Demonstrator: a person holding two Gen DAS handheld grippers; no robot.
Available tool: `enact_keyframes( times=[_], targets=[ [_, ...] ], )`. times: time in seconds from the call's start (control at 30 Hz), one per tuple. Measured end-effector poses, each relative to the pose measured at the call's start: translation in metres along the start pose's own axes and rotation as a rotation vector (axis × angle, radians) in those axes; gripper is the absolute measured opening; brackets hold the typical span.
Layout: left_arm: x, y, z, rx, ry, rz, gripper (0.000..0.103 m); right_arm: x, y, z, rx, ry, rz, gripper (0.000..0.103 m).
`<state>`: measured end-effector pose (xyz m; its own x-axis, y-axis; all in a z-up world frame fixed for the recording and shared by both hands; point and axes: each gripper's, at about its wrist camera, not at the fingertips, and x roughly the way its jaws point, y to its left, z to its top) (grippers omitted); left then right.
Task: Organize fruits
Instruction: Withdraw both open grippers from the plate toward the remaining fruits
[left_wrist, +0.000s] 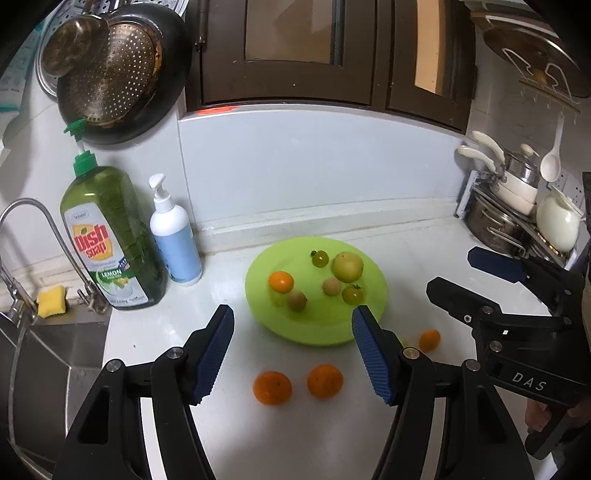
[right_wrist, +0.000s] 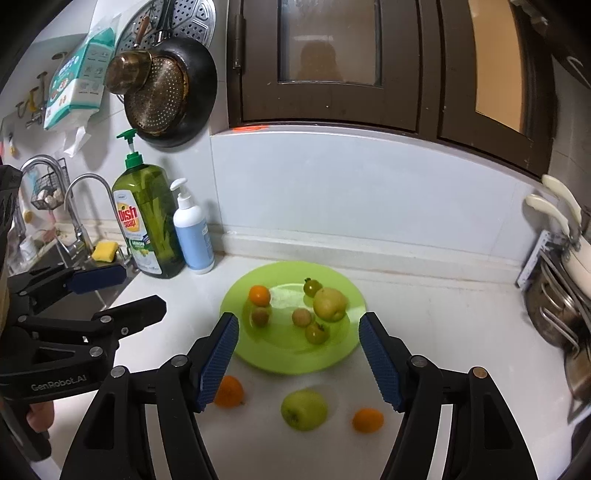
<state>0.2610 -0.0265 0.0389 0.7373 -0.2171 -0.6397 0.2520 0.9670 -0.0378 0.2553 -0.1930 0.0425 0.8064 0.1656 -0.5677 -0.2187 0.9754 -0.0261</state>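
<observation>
Both grippers, left gripper (left_wrist: 291, 325) and right gripper (right_wrist: 299, 330), gape empty over a green plate (right_wrist: 332, 360) of fruit on the white counter (right_wrist: 443, 332).

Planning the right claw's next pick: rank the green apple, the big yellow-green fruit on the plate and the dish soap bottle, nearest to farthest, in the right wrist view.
1. Green apple, on the counter between the right claw's fingers.
2. Big yellow-green fruit, on the plate's right side.
3. Dish soap bottle, back left by the wall.
</observation>
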Motion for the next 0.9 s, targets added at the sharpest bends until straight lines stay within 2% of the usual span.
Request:
enact_keyframes(
  times=[0.33,0.73,0.9],
  targets=[
    [-0.007,-0.008,-0.026,0.011,-0.009,-0.015,0.065,-0.013,0.004,-0.029,-0.003,0.003,-0.014,0.068],
    [-0.004,-0.023,-0.060,0.116,-0.025,-0.016,0.065,-0.010,0.005,-0.063,-0.004,0.053,-0.034,0.068],
    [0.005,-0.030,-0.075,0.147,0.007,-0.031,0.065,-0.005,0.003,-0.074,0.009,0.097,-0.023,0.068]
  ],
)
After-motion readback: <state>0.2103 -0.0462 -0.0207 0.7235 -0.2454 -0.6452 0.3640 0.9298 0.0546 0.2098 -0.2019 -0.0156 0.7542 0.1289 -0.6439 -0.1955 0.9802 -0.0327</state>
